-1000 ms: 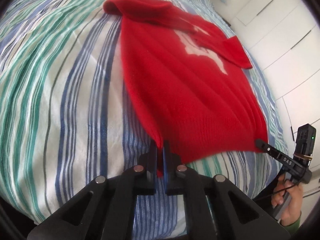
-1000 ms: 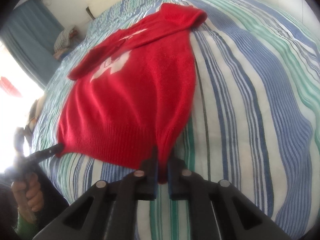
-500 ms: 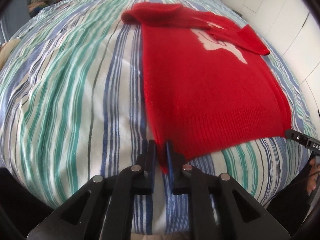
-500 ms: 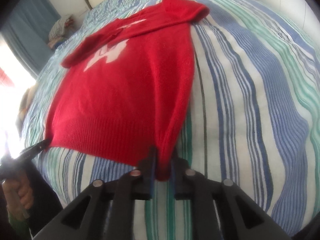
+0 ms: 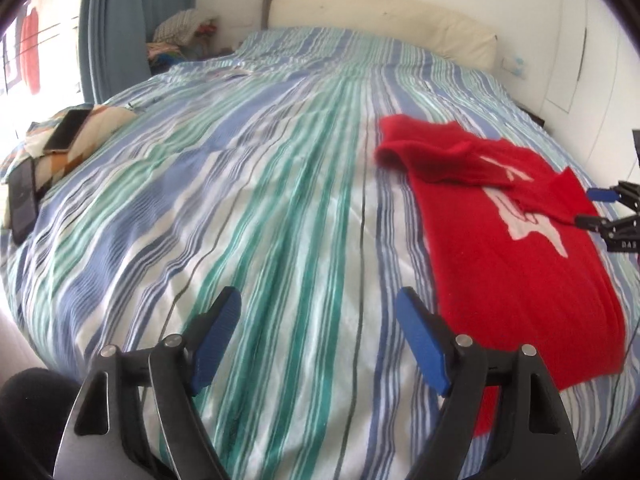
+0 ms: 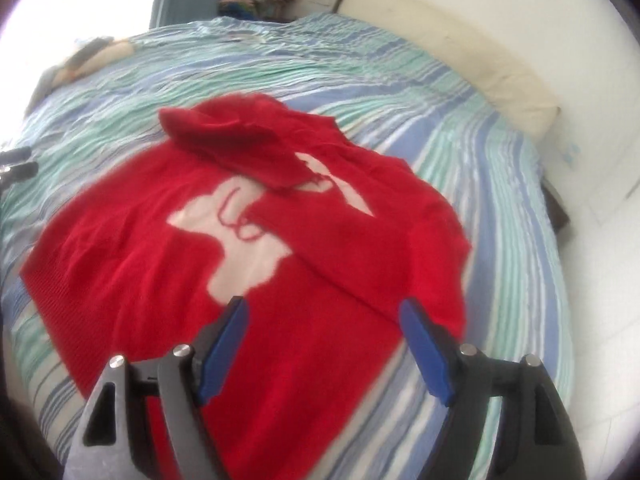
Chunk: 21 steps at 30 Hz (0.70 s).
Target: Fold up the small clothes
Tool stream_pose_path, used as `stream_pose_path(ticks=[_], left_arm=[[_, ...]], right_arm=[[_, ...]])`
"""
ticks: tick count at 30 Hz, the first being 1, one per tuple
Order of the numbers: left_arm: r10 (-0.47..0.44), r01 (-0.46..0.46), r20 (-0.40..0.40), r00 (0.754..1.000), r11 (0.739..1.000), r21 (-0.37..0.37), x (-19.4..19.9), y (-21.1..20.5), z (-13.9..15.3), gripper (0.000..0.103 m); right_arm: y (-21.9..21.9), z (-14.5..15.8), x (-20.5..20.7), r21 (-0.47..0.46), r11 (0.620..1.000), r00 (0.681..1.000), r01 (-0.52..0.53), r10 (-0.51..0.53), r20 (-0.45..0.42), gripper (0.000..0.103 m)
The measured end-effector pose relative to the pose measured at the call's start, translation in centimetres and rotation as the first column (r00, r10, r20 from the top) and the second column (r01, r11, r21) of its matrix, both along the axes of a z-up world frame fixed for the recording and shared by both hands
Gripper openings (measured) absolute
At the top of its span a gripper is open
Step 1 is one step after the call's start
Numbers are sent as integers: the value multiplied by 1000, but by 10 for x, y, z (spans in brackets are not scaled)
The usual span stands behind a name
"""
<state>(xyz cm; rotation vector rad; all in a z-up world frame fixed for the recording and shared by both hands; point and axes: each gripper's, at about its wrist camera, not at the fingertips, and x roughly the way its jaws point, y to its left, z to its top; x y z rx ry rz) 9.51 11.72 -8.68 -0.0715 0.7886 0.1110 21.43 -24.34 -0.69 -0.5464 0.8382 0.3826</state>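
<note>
A small red knit sweater (image 6: 280,280) with a white motif lies flat on the striped bedspread (image 5: 260,220), both sleeves folded over its chest. In the left wrist view the sweater (image 5: 520,272) is at the right. My left gripper (image 5: 320,320) is open and empty, over bare bedspread left of the sweater's hem. My right gripper (image 6: 324,332) is open and empty, above the sweater's right side by the folded sleeve. The right gripper also shows in the left wrist view (image 5: 600,208) at the far right edge.
A patterned cushion with two phones (image 5: 60,132) lies at the bed's left edge. A cream headboard (image 5: 380,12) and a pile of clothes (image 5: 180,36) are at the far end. White wardrobe doors (image 5: 580,60) stand to the right.
Both grippers have let go of the sweater's hem corners and opened. The sweater now lies flat. The left gripper has swung left over the bedspread; the right has moved up alongside the sweater.
</note>
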Motion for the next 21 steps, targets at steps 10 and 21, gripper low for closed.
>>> stream_pose_path(ticks=[10, 21], left_arm=[[-18, 20, -23, 1000, 996, 83, -1, -5, -6, 82], [23, -27, -83, 996, 998, -55, 6, 8, -19, 81]], right_arm=[[20, -55, 103, 242, 959, 980, 150, -111, -166, 8], [-327, -4, -13, 513, 493, 637, 702, -757, -144, 8]])
